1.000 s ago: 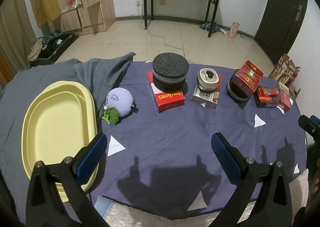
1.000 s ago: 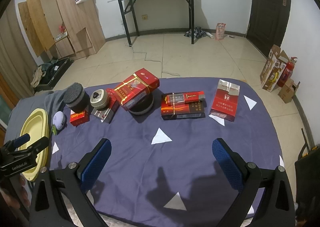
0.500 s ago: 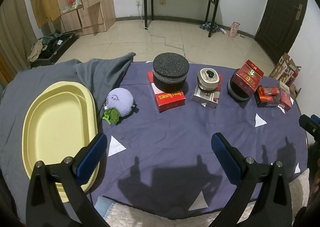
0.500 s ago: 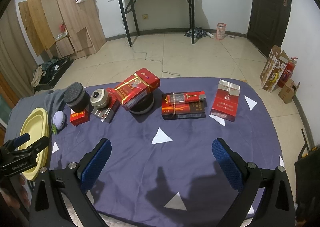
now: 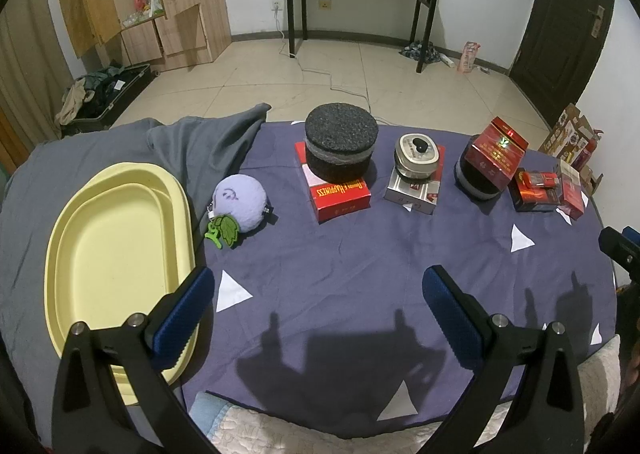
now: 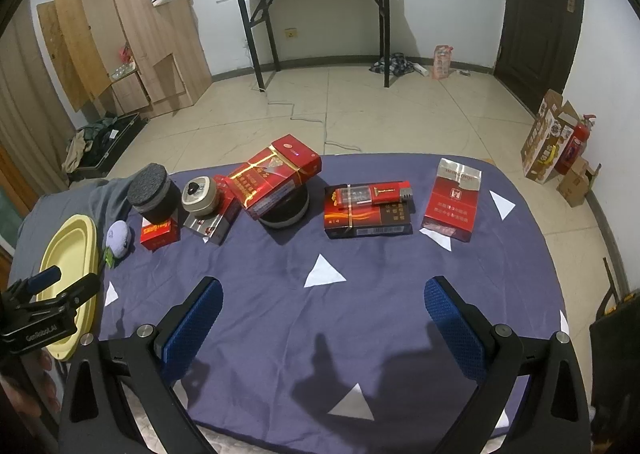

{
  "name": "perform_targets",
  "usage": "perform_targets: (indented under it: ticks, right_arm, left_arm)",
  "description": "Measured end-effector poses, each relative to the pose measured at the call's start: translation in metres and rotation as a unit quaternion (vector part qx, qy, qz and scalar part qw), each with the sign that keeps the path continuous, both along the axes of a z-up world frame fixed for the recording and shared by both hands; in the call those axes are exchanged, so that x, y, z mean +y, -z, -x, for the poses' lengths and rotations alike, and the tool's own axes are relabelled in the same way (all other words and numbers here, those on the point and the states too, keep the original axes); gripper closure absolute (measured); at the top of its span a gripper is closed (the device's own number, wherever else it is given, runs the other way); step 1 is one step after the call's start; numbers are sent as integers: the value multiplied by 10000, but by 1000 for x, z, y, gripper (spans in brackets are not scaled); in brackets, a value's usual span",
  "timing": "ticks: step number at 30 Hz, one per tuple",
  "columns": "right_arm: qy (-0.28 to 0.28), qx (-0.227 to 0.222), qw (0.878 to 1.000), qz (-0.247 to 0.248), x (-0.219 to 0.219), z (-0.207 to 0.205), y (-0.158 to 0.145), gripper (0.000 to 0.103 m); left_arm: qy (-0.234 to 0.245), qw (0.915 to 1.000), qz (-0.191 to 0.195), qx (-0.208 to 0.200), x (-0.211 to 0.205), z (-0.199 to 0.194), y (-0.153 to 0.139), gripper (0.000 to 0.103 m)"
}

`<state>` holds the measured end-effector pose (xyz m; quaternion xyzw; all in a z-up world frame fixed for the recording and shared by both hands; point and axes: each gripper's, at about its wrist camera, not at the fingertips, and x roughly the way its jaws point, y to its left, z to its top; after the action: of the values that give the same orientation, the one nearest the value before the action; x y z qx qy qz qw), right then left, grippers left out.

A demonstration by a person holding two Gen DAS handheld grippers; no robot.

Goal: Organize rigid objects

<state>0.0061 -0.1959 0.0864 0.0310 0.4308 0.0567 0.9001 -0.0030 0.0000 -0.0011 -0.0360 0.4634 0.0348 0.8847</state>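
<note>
- Plainly nothing is picked up yet: the left gripper (image 5: 316, 314) and right gripper (image 6: 322, 318) both hover over the near edge of the tabletop (image 6: 280, 294), fingers spread wide and empty.
- Cigarette packs (image 6: 452, 199), a lighter (image 6: 374, 193) lying on a dark pack, and round tins (image 5: 416, 155) sit in a row along the far side.
- The yellow tray (image 5: 112, 250) lies empty at the left, beside a purple plush (image 5: 240, 203).
- Next, I'd guess, one gripper must reach forward and close on a pack.

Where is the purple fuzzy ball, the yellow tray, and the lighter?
purple plush ball (image 5: 240, 201), left wrist view, on its fuzzy front.
yellow tray (image 5: 112, 254), left wrist view, on its bare floor.
red lighter (image 6: 374, 194), right wrist view, on its body.
</note>
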Motion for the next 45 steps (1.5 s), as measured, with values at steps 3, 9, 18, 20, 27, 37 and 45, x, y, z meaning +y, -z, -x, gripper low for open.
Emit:
perform_targets:
  ticks: [3,9,18,20,27,37,45]
  right_arm:
    - [-10,7,10000,-8,1,0,1,0]
    - [-55,28,10000,9,3,-1,1,0]
    - [-47,29,10000,-7,4,-1,1,0]
    - [-59,28,10000,1,3,-1,1,0]
    - [-53,49,10000,-15,3,-2,2,0]
    - [-66,74,9999,-24,4,-2,4,0]
    - [-79,74,9999,-2,5,-2,4,0]
  left_arm:
    - [-14,10000,6,16,0,0,0,0]
    - [-1,10000,3,13,0,0,0,0]
    - [-3,10000,-5,19,-1,-1,0,0]
    - [-6,10000,-11,24,-1,-1,0,0]
    - [-18,10000,1,36,0,2,1,0]
    - [23,9999,-83,89,1,3,6,0]
    - [12,9999,-109,98,4,1,8,0]
